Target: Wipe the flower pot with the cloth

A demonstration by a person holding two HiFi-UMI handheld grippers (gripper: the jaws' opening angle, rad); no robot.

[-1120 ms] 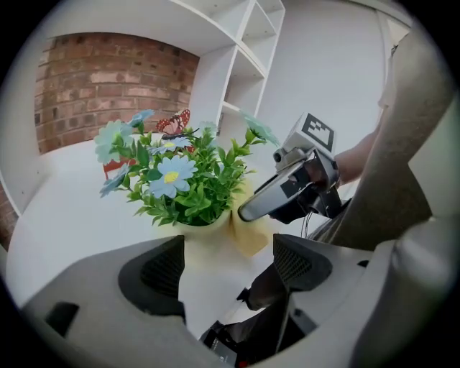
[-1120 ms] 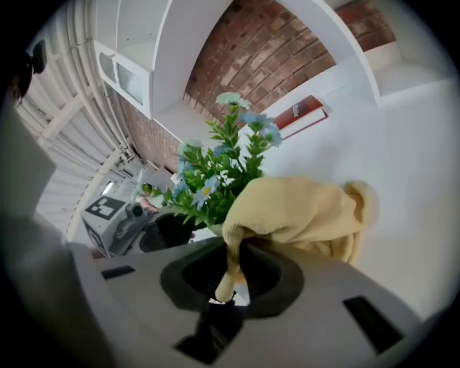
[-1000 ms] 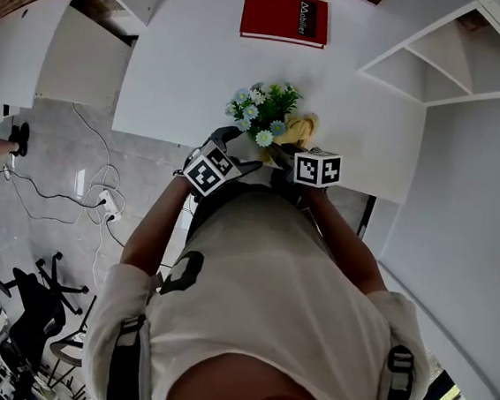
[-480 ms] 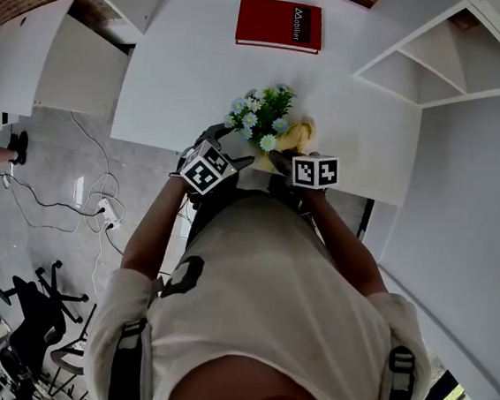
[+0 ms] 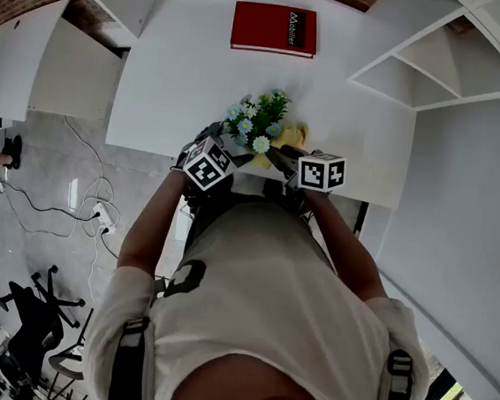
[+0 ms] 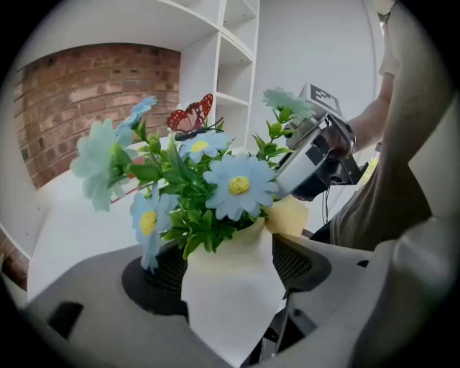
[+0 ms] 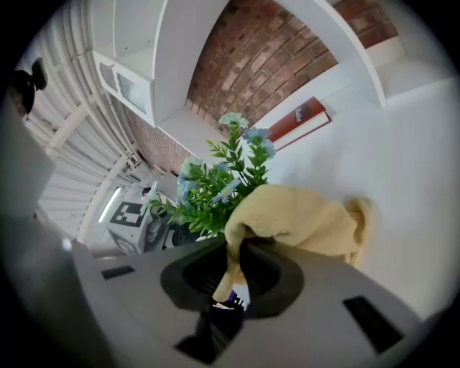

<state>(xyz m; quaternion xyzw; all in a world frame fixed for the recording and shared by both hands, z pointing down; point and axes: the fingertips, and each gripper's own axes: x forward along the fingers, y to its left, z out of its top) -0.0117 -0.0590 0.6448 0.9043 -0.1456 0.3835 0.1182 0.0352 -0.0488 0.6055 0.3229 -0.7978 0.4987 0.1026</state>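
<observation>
Currently: flower pot (image 6: 228,287) – clamped by the left tool (image 5: 224,147) at the near edge of the bench (image 5: 183,72); cloth (image 7: 302,219) – pinched in the right tool (image 7: 233,277), against the pot; wiping seemingly under way, unfinished.

Red book (image 5: 275,29), 12 o'clock on the tabletop (image 5: 183,72): white cover lettering beside a small triangular mark, seemingly "Mobilier"; reading uncertain.
Left tongs cube (image 5: 207,164): black-and-white square code patterns, not readable as text.
Right tongs cube (image 5: 322,171): the same kind of code patterns.
</observation>
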